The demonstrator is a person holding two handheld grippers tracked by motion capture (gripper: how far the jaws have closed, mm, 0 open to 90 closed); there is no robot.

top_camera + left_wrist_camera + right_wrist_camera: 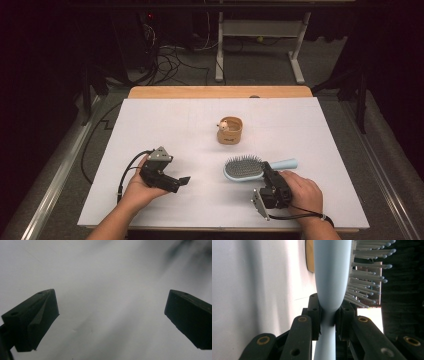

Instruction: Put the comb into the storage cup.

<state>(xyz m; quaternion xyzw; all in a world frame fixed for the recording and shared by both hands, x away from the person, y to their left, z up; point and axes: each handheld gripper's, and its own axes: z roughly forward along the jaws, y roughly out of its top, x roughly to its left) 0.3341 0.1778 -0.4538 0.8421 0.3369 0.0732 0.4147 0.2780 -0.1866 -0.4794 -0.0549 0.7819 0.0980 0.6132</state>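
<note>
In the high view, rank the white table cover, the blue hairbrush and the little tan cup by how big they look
1. White table cover, by far the largest.
2. Blue hairbrush.
3. Tan cup: smallest, though it sits farther from the camera.

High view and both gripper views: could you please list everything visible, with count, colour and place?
Light-blue plastic hairbrush: one, bristles up, right of centre, clamped at its neck.
Round tan wooden cup: one, mid-table, a small pale figure inside.
White sheet on wooden table: one, covers most of the top.
Cables: several, dark, on the floor beyond.
White-legged desk frame: one, behind the table.
Left gripper: black, jaws wide open over bare sheet.
Right gripper: black, shut on the brush.
Hands: two, left hand, right hand.
</note>
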